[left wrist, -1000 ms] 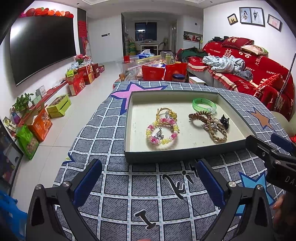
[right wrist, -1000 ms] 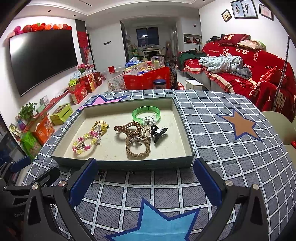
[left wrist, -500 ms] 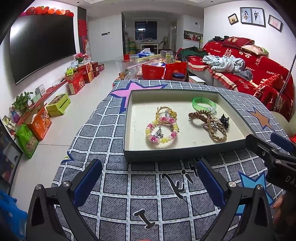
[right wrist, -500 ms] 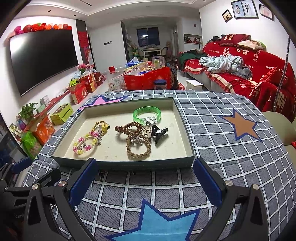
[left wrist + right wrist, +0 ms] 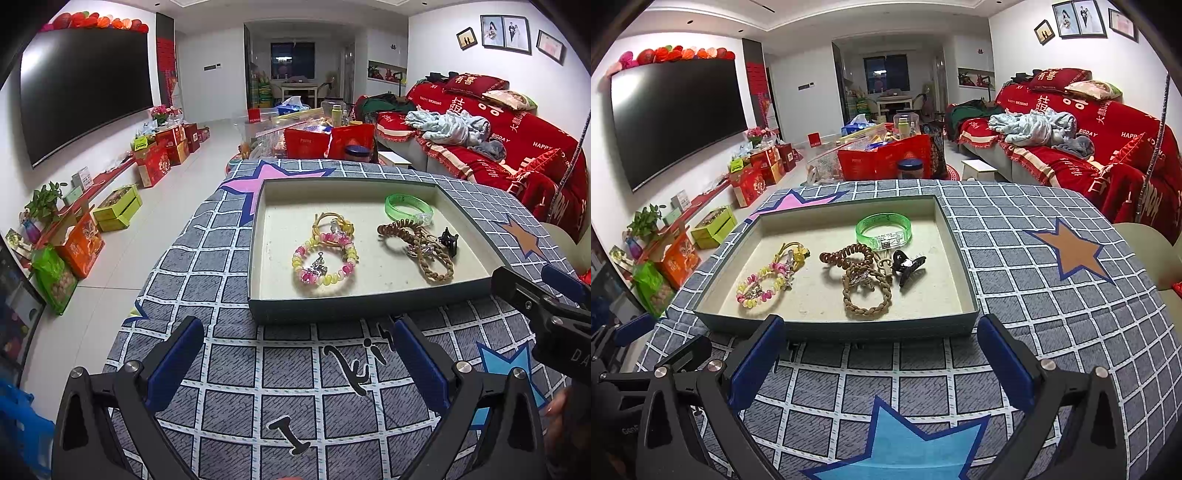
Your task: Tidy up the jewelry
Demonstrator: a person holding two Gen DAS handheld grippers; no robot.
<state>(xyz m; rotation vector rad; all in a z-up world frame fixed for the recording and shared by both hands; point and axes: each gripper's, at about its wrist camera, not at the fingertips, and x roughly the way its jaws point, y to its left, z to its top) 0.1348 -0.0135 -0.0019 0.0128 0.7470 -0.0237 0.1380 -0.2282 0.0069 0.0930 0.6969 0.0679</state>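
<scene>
Both grippers are hovering in front of the tray [image 5: 369,308], on its near side, over the checked tablecloth [image 5: 236,369]. We are keeping the left gripper [image 5: 297,336] with its blue pads spread wide, nothing between them. We are keeping the right gripper [image 5: 881,332] spread wide too, gripping nothing; its pads are sitting just short of the tray's near wall. Neither is touching the tray.

All jewelry is lying inside the tray. Toward the tray's left side, a pink-and-yellow beaded bracelet [image 5: 759,288] is lying flat, with a yellow hair tie [image 5: 792,253] touching its far end. Around the tray's middle, a brown spiral hair tie [image 5: 846,254] is sitting beside a braided tan bracelet [image 5: 866,295], and the two are overlapping. A black claw clip [image 5: 907,264] is resting just right of them, touching or nearly touching the braid; we cannot tell which. A green translucent bangle [image 5: 882,229] is lying nearer the tray's far wall, behind the clip.

A red sofa [image 5: 1108,147] is standing beyond the tray's right side, a dark TV [image 5: 676,118] beyond its left.
</scene>
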